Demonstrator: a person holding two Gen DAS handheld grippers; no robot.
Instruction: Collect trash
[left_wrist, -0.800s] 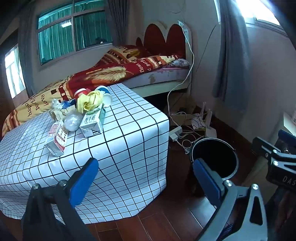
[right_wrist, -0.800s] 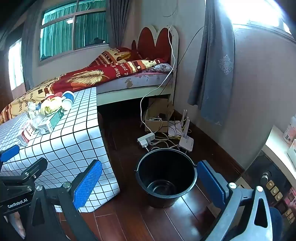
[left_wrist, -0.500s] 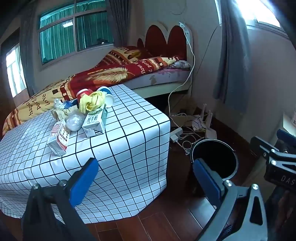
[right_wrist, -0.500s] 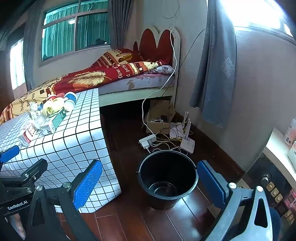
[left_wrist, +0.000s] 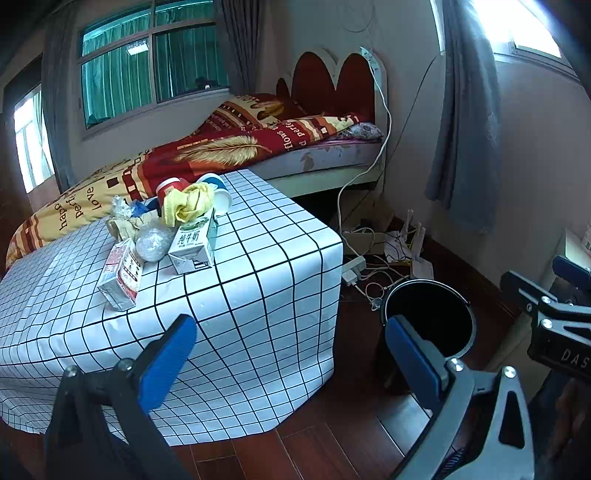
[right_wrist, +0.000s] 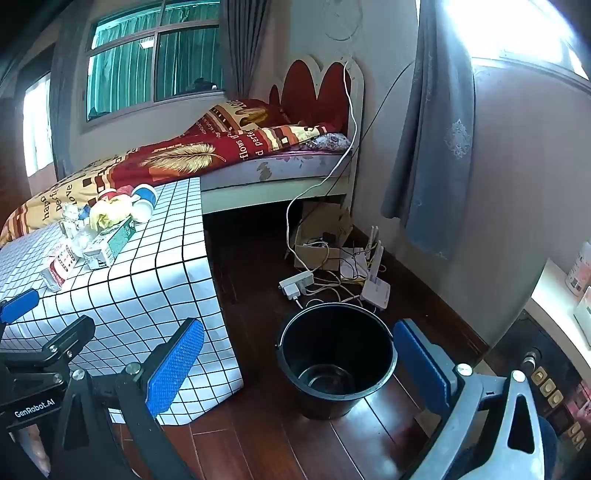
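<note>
On the worktop (left_wrist: 258, 280), draped in a white cloth with a black grid, the trash sat heaped toward the far edge beside the bed (left_wrist: 325, 155). A green-and-white milk carton (left_wrist: 194, 245) printed with Chinese characters stood nearest the far right corner, a red-and-white carton (left_wrist: 122, 278) lay closer to the front, and a ball of clear plastic (left_wrist: 153, 243) rested between the two. Behind them were a crumpled yellow wrapper (left_wrist: 188, 203), a red paper cup (left_wrist: 168, 186) and a blue-rimmed cup (left_wrist: 218, 192) on their sides. The bed's red blanket (left_wrist: 221, 147) bore words, among them "love" and "flows". A black bucket (right_wrist: 334, 356) stood on the wooden floor (right_wrist: 251, 435), off the worktop's right edge, near a power strip (right_wrist: 297, 282) and tangled cables. The left claw (left_wrist: 291, 358) hung in front of the worktop's near corner, tilted downward, its blue pads spread wide with nothing between them. The right claw (right_wrist: 299, 363) likewise angled down over the bucket, fully spread and empty. In the right wrist view the left tool's body read "GenRobot.AI"; in the left wrist view the right tool showed "DAS".
</note>
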